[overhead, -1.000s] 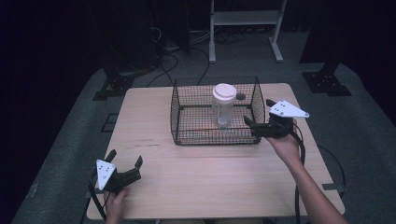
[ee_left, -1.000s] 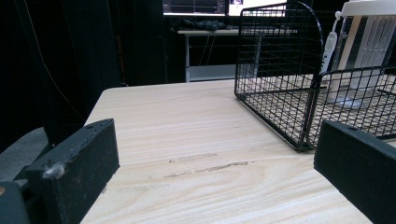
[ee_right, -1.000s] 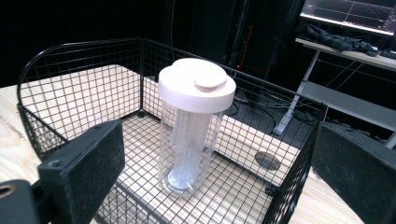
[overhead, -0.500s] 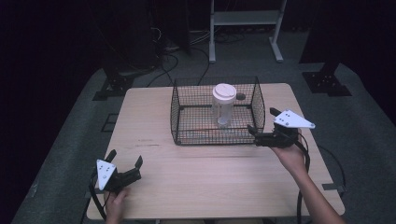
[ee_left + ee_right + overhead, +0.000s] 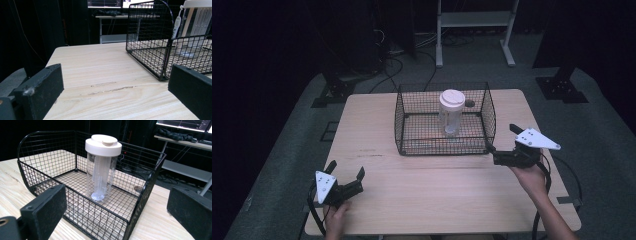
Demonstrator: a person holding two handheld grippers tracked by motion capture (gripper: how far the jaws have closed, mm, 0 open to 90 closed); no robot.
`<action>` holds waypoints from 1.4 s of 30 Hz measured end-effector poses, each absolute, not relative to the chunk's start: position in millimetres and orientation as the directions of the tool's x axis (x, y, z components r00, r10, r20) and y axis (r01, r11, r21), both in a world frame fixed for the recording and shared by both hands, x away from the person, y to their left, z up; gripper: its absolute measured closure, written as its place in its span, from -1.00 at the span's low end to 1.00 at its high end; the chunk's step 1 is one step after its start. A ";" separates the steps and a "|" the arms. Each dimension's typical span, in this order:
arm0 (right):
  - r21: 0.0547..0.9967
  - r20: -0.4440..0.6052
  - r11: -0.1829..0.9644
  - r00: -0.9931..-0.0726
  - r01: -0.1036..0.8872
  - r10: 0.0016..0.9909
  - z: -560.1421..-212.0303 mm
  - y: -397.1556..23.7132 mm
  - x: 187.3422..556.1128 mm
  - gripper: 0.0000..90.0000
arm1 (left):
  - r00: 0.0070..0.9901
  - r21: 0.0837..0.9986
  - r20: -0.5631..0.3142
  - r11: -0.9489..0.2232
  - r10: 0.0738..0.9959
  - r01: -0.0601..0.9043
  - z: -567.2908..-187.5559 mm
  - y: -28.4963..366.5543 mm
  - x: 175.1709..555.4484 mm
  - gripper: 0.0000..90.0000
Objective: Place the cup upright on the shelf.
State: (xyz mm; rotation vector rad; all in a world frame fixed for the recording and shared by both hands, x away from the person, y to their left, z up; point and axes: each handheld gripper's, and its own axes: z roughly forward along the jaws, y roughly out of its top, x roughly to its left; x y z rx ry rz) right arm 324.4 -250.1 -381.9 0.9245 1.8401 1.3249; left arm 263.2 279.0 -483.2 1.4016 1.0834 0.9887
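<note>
Bottle (image 5: 103,167) lid spout clear in right gripper view, basket (image 5: 445,146) w/ both grippers up high

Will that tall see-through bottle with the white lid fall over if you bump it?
Probably yes: the bottle stands tall and narrow, with a wide lid on top. It looks empty, so likely light. The wire basket around it should catch it.
</note>
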 end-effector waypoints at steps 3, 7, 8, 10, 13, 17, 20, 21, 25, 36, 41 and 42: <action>0.960 -0.115 0.227 -0.510 0.162 0.852 -384.9 -254.1 322.2 -0.95 | 0.245 0.995 0.011 -0.035 0.969 0.095 -483.2 278.6 263.3 -1.00; 0.959 -0.109 0.224 -0.505 0.173 0.856 -390.6 -257.9 319.3 -0.95 | 0.246 0.995 0.007 -0.032 0.969 0.095 -483.2 278.9 263.3 -1.00; 0.959 -0.109 0.224 -0.503 0.175 0.857 -392.5 -258.5 318.7 -0.96 | 0.246 0.995 0.007 -0.031 0.969 0.095 -483.2 278.9 263.3 -1.00; 0.959 -0.103 0.220 -0.502 0.181 0.859 -395.9 -259.8 317.2 -0.95 | 0.246 0.995 0.009 -0.033 0.969 0.094 -483.2 278.8 263.2 -1.00; 0.956 -0.104 0.225 -0.499 0.189 0.860 -401.8 -261.9 314.2 -0.96 | 0.246 0.995 0.011 -0.035 0.969 0.095 -483.2 278.6 263.3 -1.00; 0.955 -0.096 0.220 -0.496 0.198 0.863 -405.9 -264.8 311.0 -0.95 | 0.245 0.995 0.008 -0.033 0.969 0.095 -483.2 278.7 263.2 -1.00; 0.955 -0.094 0.219 -0.493 0.202 0.865 -408.2 -266.9 308.7 -0.95 | 0.245 0.995 0.009 -0.033 0.970 0.096 -483.2 278.7 263.3 -1.00; 0.954 -0.095 0.220 -0.492 0.202 0.866 -409.4 -268.0 307.8 -0.95 | 0.245 0.995 0.009 -0.033 0.970 0.095 -483.2 278.7 263.3 -1.00; 0.952 -0.090 0.218 -0.484 0.214 0.870 -415.4 -271.3 304.9 -0.95 | 0.245 0.995 0.008 -0.032 0.970 0.096 -483.2 278.7 263.3 -1.00; 0.949 -0.088 0.218 -0.471 0.228 0.877 -426.2 -277.3 298.1 -0.95 | 0.243 0.995 0.006 -0.031 0.970 0.098 -483.1 278.9 263.5 -1.00; 0.948 -0.092 0.220 -0.466 0.228 0.880 -429.7 -279.1 294.8 -0.95 | 0.243 0.995 0.005 -0.029 0.970 0.098 -483.1 279.1 263.7 -1.00; 0.949 -0.088 0.217 -0.466 0.231 0.880 -430.4 -279.6 294.1 -0.95 | 0.243 0.995 0.005 -0.029 0.970 0.099 -483.1 279.2 263.7 -1.00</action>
